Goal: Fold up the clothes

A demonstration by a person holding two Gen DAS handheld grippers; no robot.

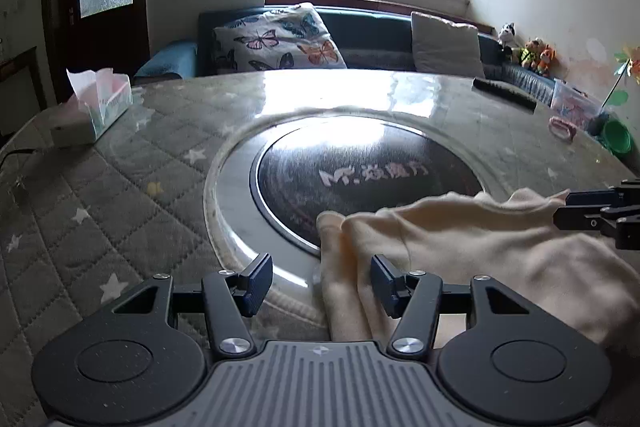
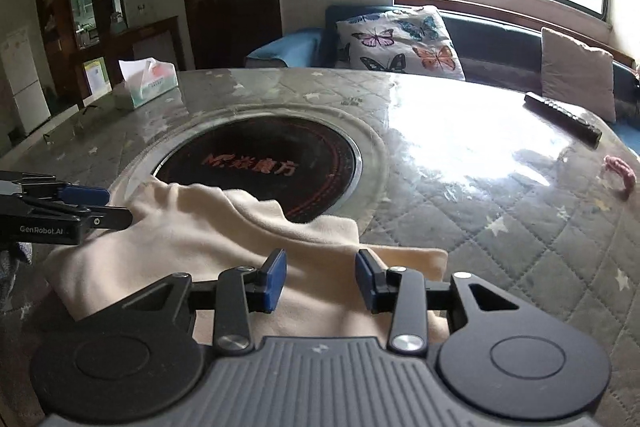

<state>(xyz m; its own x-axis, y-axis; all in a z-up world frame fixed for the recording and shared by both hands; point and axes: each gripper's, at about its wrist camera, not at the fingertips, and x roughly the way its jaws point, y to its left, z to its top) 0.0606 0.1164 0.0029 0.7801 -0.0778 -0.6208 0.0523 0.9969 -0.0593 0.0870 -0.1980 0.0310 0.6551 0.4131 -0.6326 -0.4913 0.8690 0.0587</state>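
Observation:
A cream garment point(image 1: 472, 239) lies crumpled on the table, partly over the round black hob; it also shows in the right wrist view point(image 2: 208, 239). My left gripper point(image 1: 322, 285) is open, its fingers either side of the garment's left fold, nothing pinched. My right gripper point(image 2: 320, 281) is open just above the garment's near right part. Each gripper shows in the other's view: the right one point(image 1: 600, 215) at the garment's far right edge, the left one point(image 2: 80, 207) at its left edge.
The table point(image 1: 120, 195) has a grey quilted star cover under clear plastic, with a round black hob point(image 1: 360, 179) inset. A tissue box point(image 1: 96, 103), a black remote point(image 1: 504, 93), a pink ring point(image 1: 562, 127) and a green bowl point(image 1: 616, 137) lie near its edges. A sofa with cushions stands behind.

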